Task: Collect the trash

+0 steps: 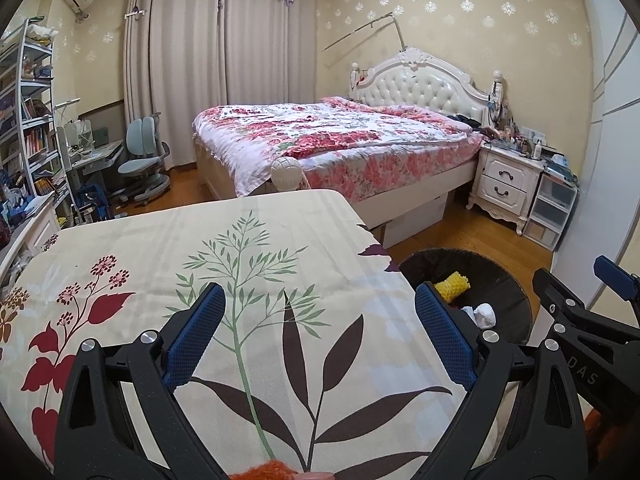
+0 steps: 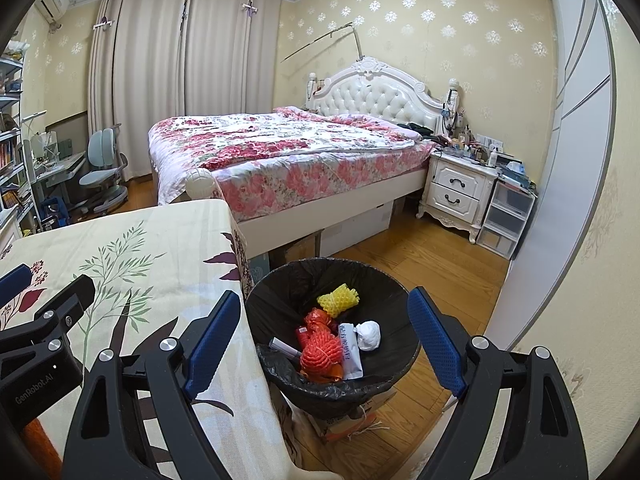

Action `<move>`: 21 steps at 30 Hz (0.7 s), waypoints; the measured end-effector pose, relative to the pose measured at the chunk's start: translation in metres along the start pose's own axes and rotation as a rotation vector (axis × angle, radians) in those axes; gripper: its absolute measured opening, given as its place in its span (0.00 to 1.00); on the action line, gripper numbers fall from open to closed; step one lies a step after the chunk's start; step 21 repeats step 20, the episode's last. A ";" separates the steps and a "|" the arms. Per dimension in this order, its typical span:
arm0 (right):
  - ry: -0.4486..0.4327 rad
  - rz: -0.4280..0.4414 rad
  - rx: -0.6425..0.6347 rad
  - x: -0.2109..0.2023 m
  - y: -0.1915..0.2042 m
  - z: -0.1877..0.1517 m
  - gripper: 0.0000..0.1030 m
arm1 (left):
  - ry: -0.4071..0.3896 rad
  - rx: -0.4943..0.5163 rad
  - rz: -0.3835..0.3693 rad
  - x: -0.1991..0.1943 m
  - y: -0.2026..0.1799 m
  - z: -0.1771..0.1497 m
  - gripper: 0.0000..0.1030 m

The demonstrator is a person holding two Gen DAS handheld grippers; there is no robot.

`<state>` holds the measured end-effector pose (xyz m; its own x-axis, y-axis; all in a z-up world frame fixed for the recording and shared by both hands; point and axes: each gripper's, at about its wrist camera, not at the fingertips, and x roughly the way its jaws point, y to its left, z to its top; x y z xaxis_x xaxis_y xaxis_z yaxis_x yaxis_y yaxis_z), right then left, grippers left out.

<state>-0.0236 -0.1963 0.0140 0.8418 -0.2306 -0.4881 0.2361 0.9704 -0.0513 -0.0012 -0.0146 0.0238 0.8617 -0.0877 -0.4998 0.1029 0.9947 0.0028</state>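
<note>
- The trash sits in a bin (image 2: 332, 344) lined with a black bag, standing on the wooden floor (image 2: 432, 264) just beside the corner of my worktop (image 2: 160, 248).
- From the right wrist I see into it: a yellow foam net (image 2: 338, 299), an orange-red foam net (image 2: 322, 351) with more red wrapping behind it, a crumpled white wad (image 2: 369, 335), a white packet (image 2: 349, 350) and a small tube-like piece (image 2: 285, 347) at the near rim.
- My right tongs (image 2: 324, 344) hang above the bin, blue pads spread wide, nothing between them.
- My left tongs (image 1: 318, 336) hover over the worktop, jaws equally wide and holding nothing.
- The left wrist shows the floral cloth on the worktop (image 1: 248, 240), with nothing lying on it, and only a slice of the bin (image 1: 500, 280), with the yellow foam net (image 1: 452, 285) and white wad (image 1: 485, 315) peeking out; the red pieces and packet are hidden there.
- Only the right wrist shows a cardboard box (image 2: 348, 420) tied with string under the bin.
- Each view catches the other tool at its edge: right tongs (image 1: 588, 304) in the left view, left tongs (image 2: 40, 300) in the right.
- Writing: "GenRobot.AI" on the left tool in the right view; "DAS" on the right tool in the left view. The packet carries printed characters too small for me to read.
- Behind stand a bed (image 2: 288, 152) and a white nightstand (image 2: 456, 188).
</note>
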 end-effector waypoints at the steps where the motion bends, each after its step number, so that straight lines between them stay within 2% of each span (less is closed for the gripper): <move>1: 0.000 0.000 0.000 0.000 0.000 0.000 0.81 | 0.000 0.001 -0.002 0.000 0.000 0.000 0.91; 11: 0.002 0.004 -0.005 0.001 0.003 -0.001 0.81 | -0.030 0.015 -0.008 -0.002 -0.001 -0.001 0.91; 21: 0.010 0.035 -0.026 0.007 0.022 -0.005 0.81 | 0.001 -0.011 0.039 0.007 0.018 -0.005 0.91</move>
